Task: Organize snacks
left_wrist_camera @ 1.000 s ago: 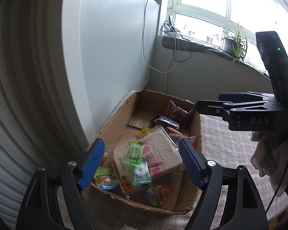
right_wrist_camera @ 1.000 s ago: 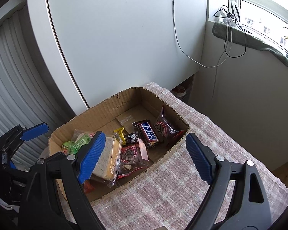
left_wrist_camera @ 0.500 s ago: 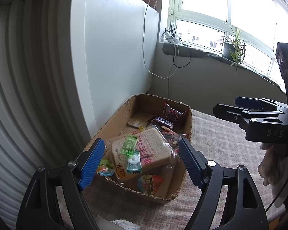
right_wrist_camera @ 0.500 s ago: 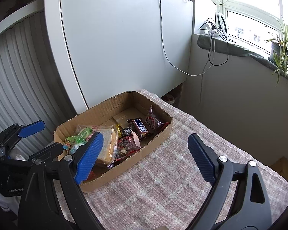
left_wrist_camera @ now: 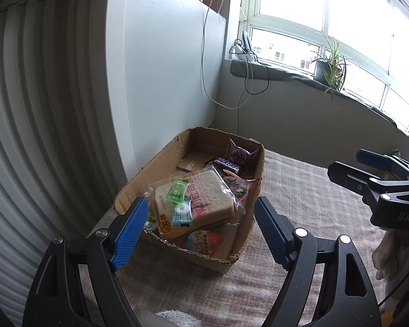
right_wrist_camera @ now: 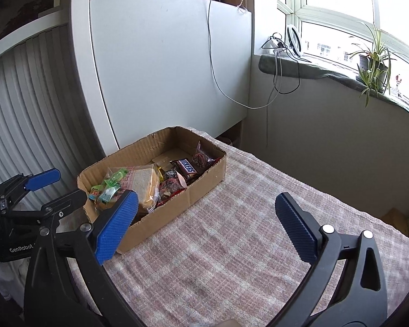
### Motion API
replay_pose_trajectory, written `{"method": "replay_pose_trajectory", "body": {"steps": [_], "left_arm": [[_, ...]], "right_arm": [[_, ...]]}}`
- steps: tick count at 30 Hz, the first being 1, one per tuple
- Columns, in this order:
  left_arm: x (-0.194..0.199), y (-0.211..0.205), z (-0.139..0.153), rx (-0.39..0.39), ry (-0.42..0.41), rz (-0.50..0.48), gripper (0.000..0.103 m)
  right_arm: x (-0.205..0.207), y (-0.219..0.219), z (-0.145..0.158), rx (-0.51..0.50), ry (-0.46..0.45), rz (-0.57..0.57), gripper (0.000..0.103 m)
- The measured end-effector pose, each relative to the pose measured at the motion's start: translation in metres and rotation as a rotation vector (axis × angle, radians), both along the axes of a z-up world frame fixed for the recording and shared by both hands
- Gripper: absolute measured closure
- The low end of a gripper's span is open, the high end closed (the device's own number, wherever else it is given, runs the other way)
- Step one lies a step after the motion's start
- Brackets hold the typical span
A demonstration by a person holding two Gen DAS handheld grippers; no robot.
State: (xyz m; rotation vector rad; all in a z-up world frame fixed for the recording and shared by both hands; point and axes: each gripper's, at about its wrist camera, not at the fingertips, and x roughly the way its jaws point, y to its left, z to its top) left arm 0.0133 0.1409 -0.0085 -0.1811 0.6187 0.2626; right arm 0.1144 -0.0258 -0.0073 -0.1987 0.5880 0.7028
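The cardboard box (right_wrist_camera: 161, 188) sat on the checked cloth (right_wrist_camera: 245, 245), with every snack inside it and nothing left on the cloth around it. At the box's near end lay the bagged bread slice (left_wrist_camera: 196, 199), with small green sachets (left_wrist_camera: 178, 190) on top; toward its far end were the Snickers bar (right_wrist_camera: 188, 169) and a dark red packet (left_wrist_camera: 240, 155) leaning on the wall.

Your left gripper (left_wrist_camera: 199, 231) hung before the box's near end, its jaws spread with nothing between them. Your right gripper (right_wrist_camera: 204, 226) hung over the cloth beside the box's long side; its jaws had just been opening and stood wide, empty.

I judged the bread soft and easily crushed, its wrapper slick, so you would have done best to pinch a loose edge of the bag. The bar looked firm enough to be taken across its middle. The sachets seemed light and likely to slide off.
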Motion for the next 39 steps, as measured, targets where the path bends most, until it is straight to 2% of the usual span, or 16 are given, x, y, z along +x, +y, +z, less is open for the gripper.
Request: {"method": "replay_pose_trajectory", "body": {"steps": [39], "left_arm": [[-0.005, -0.0027, 0.002, 0.002, -0.007, 0.003, 0.023]], "right_arm": [[-0.004, -0.0039, -0.0036, 0.007, 0.018, -0.002, 0.001]]}}
